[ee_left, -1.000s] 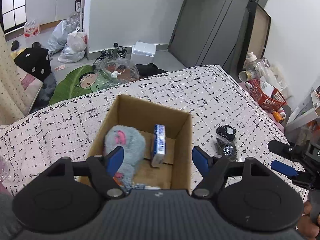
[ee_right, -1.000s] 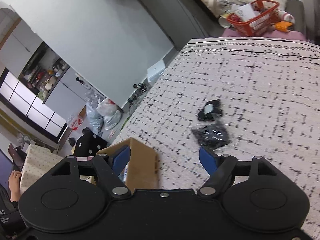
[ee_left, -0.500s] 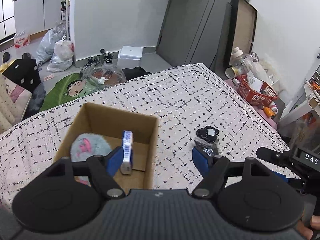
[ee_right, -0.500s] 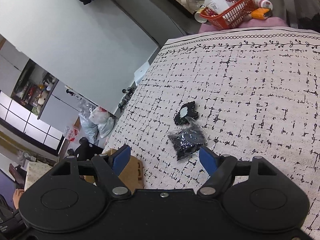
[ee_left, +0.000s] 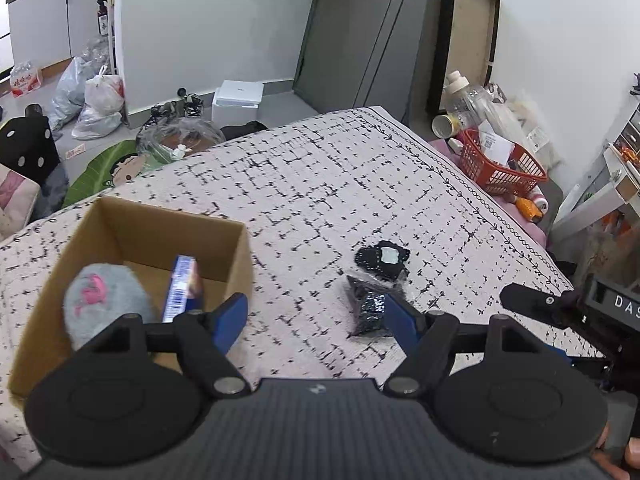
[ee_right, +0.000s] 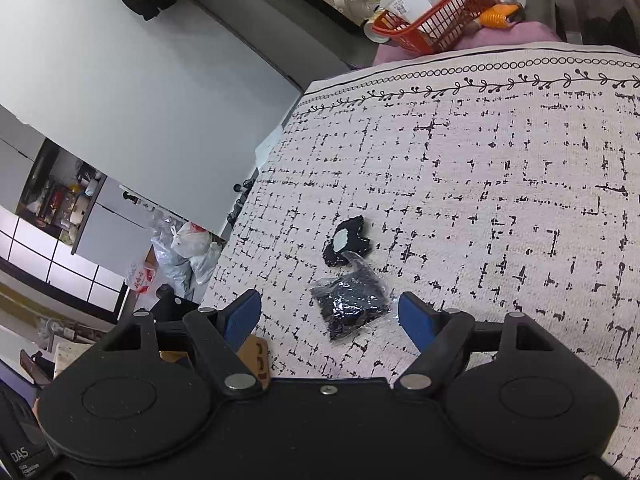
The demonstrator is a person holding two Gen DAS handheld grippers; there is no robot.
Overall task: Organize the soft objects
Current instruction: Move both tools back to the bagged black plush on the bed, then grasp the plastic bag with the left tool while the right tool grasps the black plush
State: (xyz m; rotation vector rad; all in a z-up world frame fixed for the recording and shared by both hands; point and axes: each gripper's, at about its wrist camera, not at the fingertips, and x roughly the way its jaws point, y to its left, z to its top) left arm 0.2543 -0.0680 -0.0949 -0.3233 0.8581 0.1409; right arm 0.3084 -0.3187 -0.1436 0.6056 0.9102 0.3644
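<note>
Both tongs released above the bed

Nearest the right tongs [ee_right: 330, 316], a clear bag of black bits [ee_right: 350, 306] lies between their spread fingers; just beyond it, touching, a black fabric piece [ee_right: 346, 242]. Left tongs [ee_left: 316, 316] gape beside the cardboard box [ee_left: 240, 264], bare bedspread [ee_right: 500, 200] beyond.

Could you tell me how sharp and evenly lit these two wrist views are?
Left wrist: even indoor light, strong fisheye bending, cardboard box slightly blurred. Right wrist: sharp, tilted horizon, glare on the clear-wrapped black bundle.
</note>
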